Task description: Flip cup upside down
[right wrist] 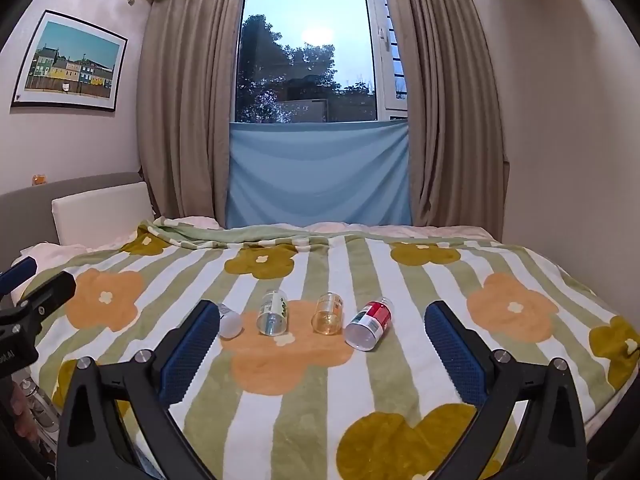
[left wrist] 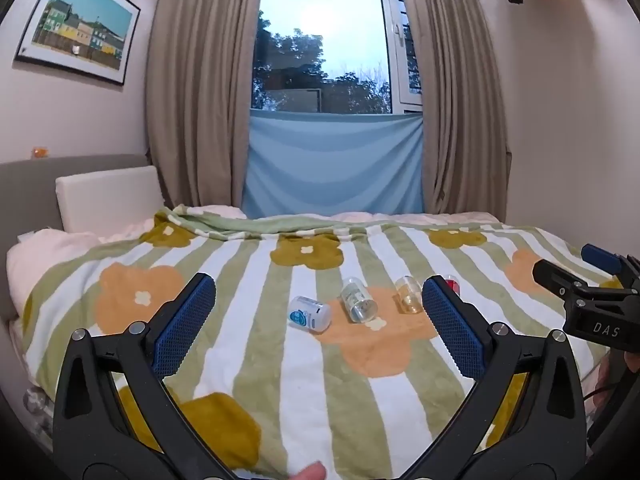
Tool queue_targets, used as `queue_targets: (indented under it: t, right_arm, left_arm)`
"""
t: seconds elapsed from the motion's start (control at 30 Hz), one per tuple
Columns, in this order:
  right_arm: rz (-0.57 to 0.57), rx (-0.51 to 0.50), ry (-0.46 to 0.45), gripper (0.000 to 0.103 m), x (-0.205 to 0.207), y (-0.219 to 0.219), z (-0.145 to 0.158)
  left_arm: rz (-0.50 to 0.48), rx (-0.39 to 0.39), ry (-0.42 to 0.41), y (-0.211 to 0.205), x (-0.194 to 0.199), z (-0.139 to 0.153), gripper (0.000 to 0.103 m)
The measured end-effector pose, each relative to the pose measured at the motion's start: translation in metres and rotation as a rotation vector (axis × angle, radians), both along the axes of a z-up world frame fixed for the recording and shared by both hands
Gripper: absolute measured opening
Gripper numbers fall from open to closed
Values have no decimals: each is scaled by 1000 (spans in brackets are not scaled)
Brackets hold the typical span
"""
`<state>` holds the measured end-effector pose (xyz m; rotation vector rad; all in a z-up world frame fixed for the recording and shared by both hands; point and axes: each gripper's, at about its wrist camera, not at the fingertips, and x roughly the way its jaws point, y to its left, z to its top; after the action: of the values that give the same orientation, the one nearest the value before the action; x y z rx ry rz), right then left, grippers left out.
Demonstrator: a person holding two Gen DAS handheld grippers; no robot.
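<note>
Several small cups lie on their sides in a row on the flowered blanket [right wrist: 304, 400]. From the left: a white cup with a blue label [left wrist: 309, 314] [right wrist: 230, 322], a clear cup with green print [left wrist: 358, 300] [right wrist: 273, 313], a clear amber cup [left wrist: 409, 294] [right wrist: 329, 314] and a red-labelled cup [right wrist: 369, 323], which is half hidden behind a finger in the left wrist view [left wrist: 453, 283]. My left gripper [left wrist: 320, 320] is open and empty, short of the cups. My right gripper [right wrist: 324, 340] is open and empty, also short of them.
The blanket [left wrist: 280, 380] covers a bed with a grey headboard [right wrist: 60, 196] and a white pillow [right wrist: 102, 212] at the left. A curtained window [right wrist: 308, 52] with a blue cloth [right wrist: 320, 172] is behind. The right gripper's body [left wrist: 592, 300] shows at the right edge of the left wrist view.
</note>
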<state>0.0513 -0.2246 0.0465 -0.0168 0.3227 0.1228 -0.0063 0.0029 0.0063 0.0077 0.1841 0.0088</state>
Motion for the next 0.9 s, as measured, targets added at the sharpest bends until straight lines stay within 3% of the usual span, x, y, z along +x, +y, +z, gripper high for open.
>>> queue_targets:
  t: [0.9]
  right_arm:
    - [-12,-30,-16,102,1,6,8]
  left_arm:
    - [-1,-4,3,-1,0,1,103]
